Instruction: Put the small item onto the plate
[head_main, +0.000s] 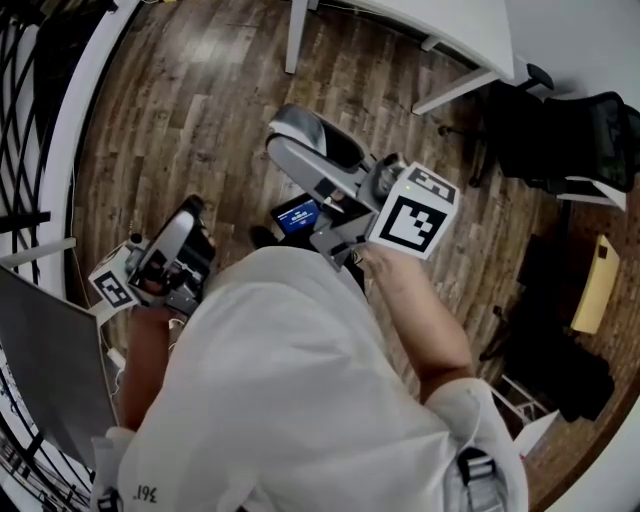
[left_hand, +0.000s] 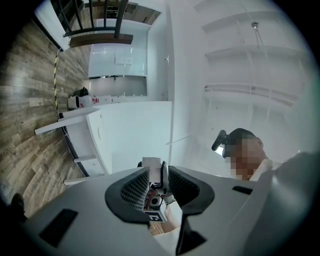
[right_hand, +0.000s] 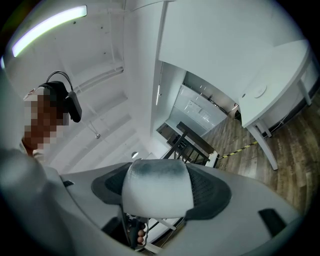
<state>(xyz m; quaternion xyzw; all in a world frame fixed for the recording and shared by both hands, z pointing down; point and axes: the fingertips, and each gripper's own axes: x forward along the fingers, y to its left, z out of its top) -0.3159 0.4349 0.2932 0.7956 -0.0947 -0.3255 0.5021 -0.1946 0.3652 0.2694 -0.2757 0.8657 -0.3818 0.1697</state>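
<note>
Head view — wood floor (head_main: 190, 120) open beyond right gripper (head_main: 290, 142) — table (head_main: 440, 25) farther.

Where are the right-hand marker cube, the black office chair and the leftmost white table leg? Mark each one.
right-hand marker cube (head_main: 413, 220): head view, its large front marker face.
black office chair (head_main: 603, 130): head view, its backrest.
leftmost white table leg (head_main: 294, 38): head view, middle of the leg.
</note>
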